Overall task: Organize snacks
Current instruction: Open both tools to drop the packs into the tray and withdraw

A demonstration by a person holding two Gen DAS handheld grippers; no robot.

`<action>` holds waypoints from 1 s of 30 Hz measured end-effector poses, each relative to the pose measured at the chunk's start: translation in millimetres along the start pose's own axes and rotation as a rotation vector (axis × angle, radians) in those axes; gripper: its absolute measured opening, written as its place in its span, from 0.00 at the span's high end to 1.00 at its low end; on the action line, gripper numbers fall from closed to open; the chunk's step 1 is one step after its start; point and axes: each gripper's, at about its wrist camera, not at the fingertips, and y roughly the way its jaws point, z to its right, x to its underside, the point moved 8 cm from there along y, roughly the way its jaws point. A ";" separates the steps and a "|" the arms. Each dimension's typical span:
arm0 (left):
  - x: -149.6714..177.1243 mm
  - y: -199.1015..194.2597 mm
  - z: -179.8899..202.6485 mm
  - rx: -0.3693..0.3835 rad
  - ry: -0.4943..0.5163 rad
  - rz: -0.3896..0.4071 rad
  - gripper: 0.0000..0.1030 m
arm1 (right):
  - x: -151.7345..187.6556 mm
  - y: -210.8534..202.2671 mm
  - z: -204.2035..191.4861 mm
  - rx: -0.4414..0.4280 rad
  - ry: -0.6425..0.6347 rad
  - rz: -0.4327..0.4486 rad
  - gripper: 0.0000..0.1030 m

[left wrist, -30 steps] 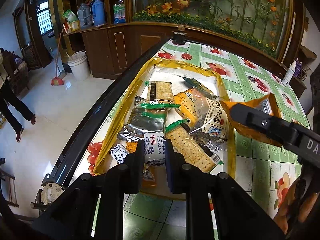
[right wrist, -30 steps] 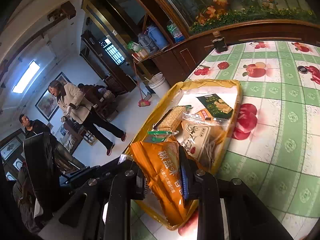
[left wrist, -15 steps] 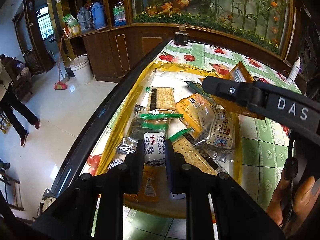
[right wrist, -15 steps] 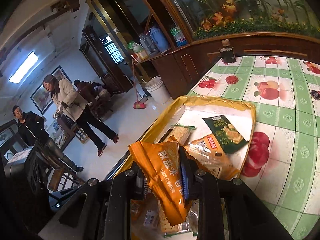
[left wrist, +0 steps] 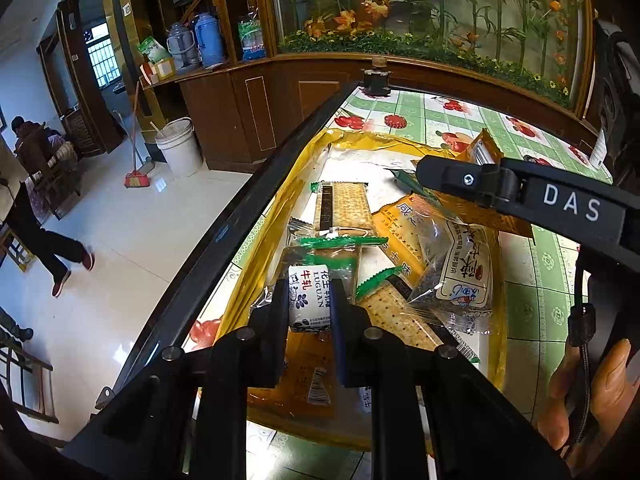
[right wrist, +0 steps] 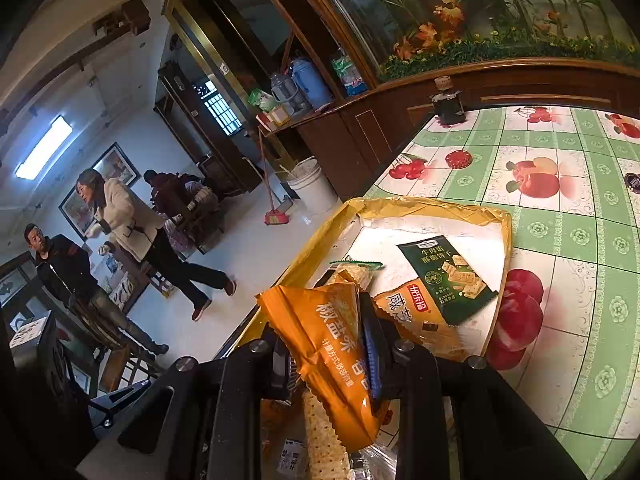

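Note:
My left gripper (left wrist: 309, 300) is shut on a small white nougat packet (left wrist: 310, 296) and holds it above the near end of a yellow tray (left wrist: 280, 196). The tray holds several snacks: cracker packs (left wrist: 346, 210), an orange biscuit bag (left wrist: 404, 232), a clear sesame packet (left wrist: 460, 268). My right gripper (right wrist: 326, 344) is shut on an orange snack bag (right wrist: 336, 344) and holds it over the tray (right wrist: 432, 210). It shows in the left wrist view as a black arm (left wrist: 520, 196) across the tray's right side. A dark green biscuit packet (right wrist: 448, 276) lies at the tray's far end.
The tray sits at the left edge of a table with a green fruit-print cloth (right wrist: 560, 184). A dark jar (left wrist: 376, 80) stands at the table's far corner. A wooden cabinet with a planted tank (left wrist: 440, 20) lies beyond. People stand on the floor to the left (right wrist: 120, 216).
My right gripper has carried the orange bag forward along the tray toward its far end. My left gripper has risen slightly with the nougat packet still in it.

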 end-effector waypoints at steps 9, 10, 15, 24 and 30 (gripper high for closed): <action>-1.1 -1.8 -3.1 -0.009 -0.002 0.011 0.84 | -5.0 7.0 -5.0 0.007 -0.031 0.005 0.73; -1.4 -2.1 -3.4 -0.012 -0.001 0.013 0.84 | -5.4 8.0 -4.8 0.009 -0.032 0.005 0.73; -1.3 -1.8 -2.8 -0.016 0.000 0.018 0.84 | -5.4 11.3 -4.8 0.035 -0.059 0.005 0.73; 1.3 3.5 -1.5 -0.016 0.007 0.001 0.84 | -3.0 18.2 -7.5 0.064 -0.108 -0.012 0.73; 2.7 10.2 -7.0 -0.009 -0.028 -0.035 0.76 | -4.0 15.2 -7.3 0.047 -0.085 -0.019 0.63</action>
